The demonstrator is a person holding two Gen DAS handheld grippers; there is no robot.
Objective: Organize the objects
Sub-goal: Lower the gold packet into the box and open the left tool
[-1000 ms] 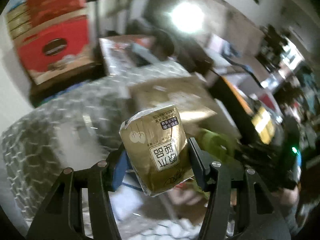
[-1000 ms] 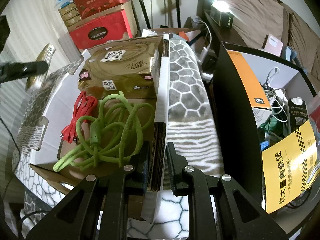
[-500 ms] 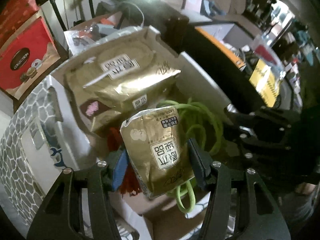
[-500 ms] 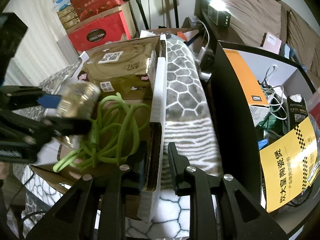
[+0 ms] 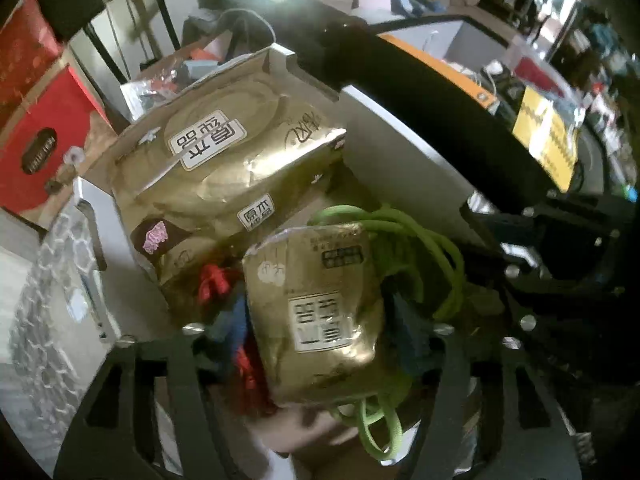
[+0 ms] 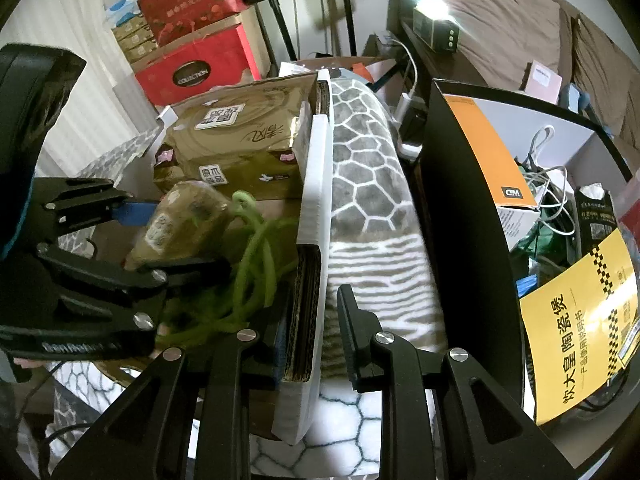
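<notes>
Left wrist view, gold tissue pack (image 5: 320, 316) between left tool (image 5: 316, 332) pads

You have red gift boxes (image 6: 192, 68) stacked far left against a white wall (image 6: 60, 20). A bright lamp (image 6: 430, 6) glares far right, near a brown padded headboard (image 6: 500, 20).

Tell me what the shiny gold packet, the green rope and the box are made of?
The small gold packet looks like thin glossy plastic film: it crinkles and glints. The green cord seems a woven fabric sleeve, matte and floppy; what is inside it is hidden. The box wall is corrugated cardboard: layered ridges show at its cut edge, with a white outer face.
</notes>
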